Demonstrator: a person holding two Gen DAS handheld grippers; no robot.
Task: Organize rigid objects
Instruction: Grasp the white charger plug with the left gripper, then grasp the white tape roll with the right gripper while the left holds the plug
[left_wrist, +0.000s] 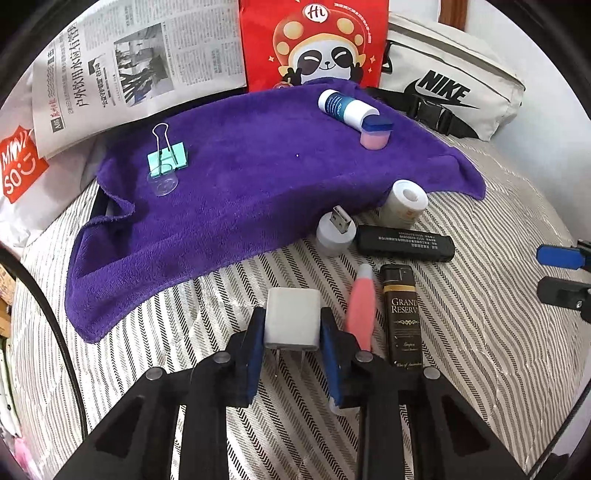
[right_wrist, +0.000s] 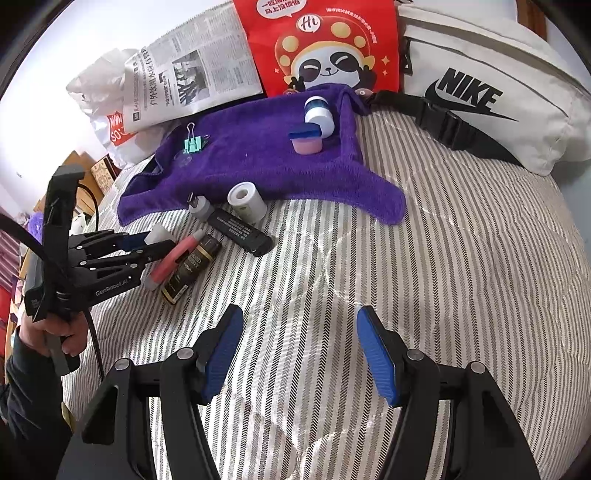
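Fingers (left_wrist: 260, 332) of L gripper (left_wrist: 291, 328) round white plug (left_wrist: 292, 317) (lighter (left_wrist: 402, 314): "GRAND RESERVE")

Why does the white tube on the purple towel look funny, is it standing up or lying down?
Lying down. The white tube rests on its side on the purple towel, beside the little pink jar.

"NIKE" on white waist bag (right_wrist: 498, 85), far right. "Hi" on red panda bag (right_wrist: 321, 48). "GRAND RESERVE" on black lighter (left_wrist: 402, 317). "GenRobot.AI" on left tool (right_wrist: 153, 245). "MINISO", partly hidden, on plastic bag (left_wrist: 18, 166).
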